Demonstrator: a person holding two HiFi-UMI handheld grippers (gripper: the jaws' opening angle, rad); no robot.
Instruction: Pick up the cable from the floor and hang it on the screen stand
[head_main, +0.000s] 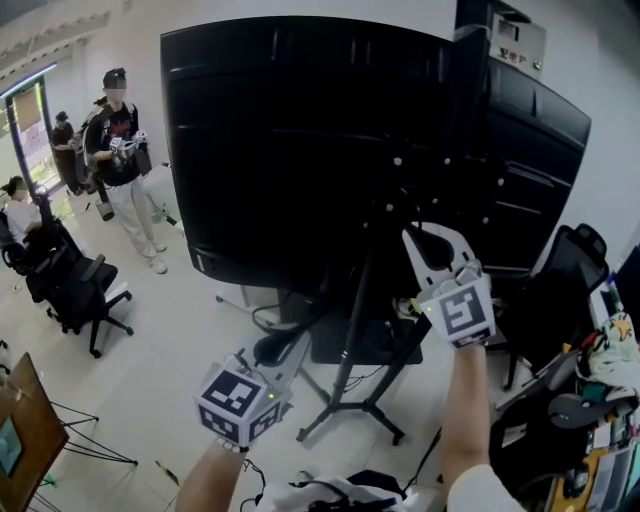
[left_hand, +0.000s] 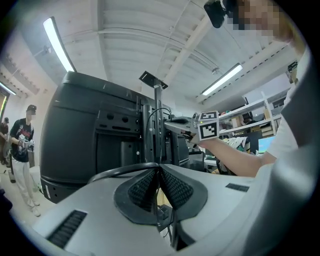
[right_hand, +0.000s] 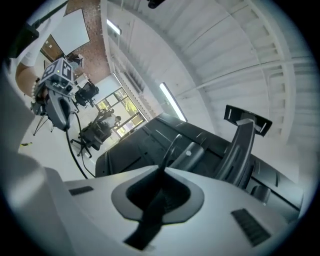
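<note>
Cable, thin and black (left_hand: 107, 171), is clenched between the pads of my left hand-held gripper (head_main: 285, 358), low beside the black metal screen stand (head_main: 355, 310). Further right, my right hand-held gripper (head_main: 432, 240) sits higher, close against the back of the large black screen (head_main: 300, 130), grasping the same cable.

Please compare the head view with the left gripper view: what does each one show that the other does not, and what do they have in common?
Only the head view: the stand's legs on the floor and an office chair. Only the left gripper view: ceiling lights and, close up, the left gripper shut on the black cable. Both: the screen's back, the right gripper and a standing person.
</note>
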